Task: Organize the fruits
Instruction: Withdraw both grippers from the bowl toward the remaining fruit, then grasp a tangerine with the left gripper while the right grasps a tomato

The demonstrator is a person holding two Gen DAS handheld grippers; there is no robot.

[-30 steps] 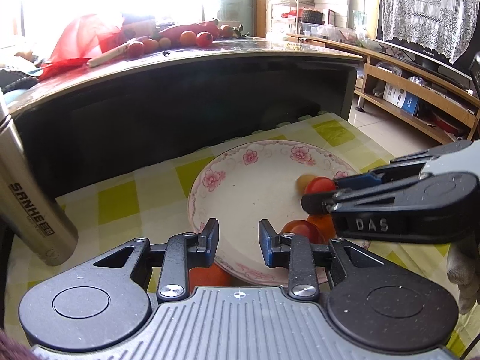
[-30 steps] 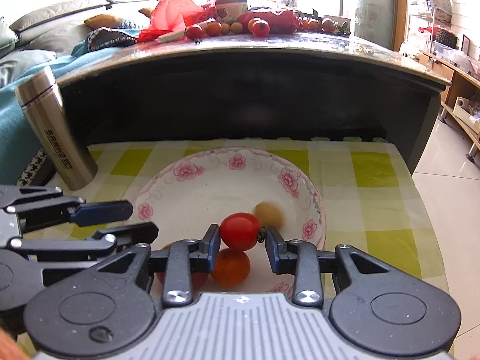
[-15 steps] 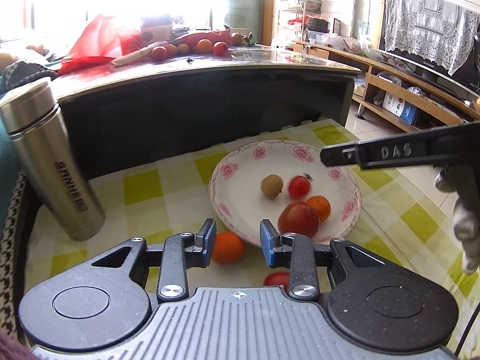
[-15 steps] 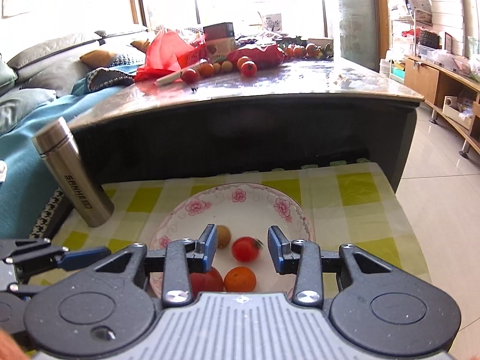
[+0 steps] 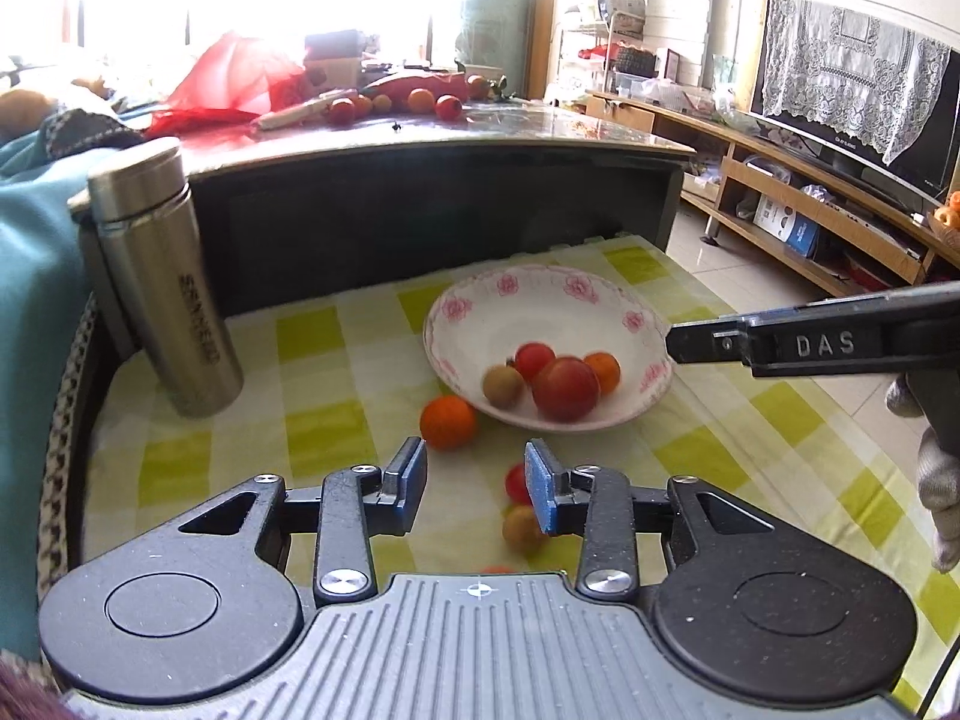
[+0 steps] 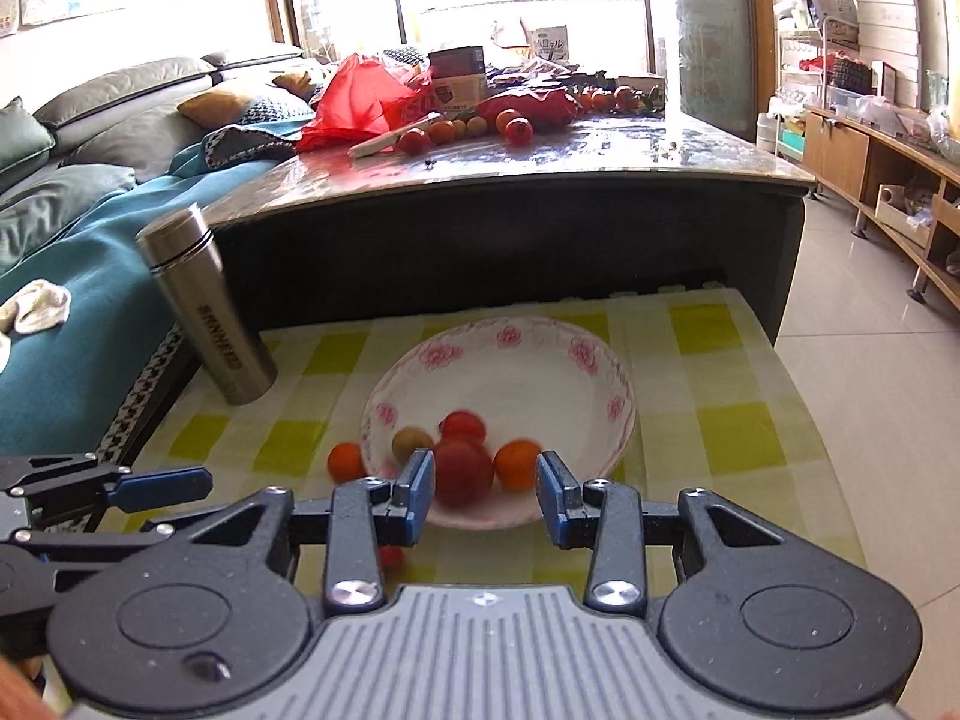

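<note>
Below left tool, parted and empty, brown fruit unseen from right tool, likewise parted.

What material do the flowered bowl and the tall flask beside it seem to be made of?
Bowl: likely glazed ceramic; glossy white, with printed pink flowers round the rim.
Flask: likely brushed stainless steel; dull silver sheen, with dark lettering down its side.
</note>
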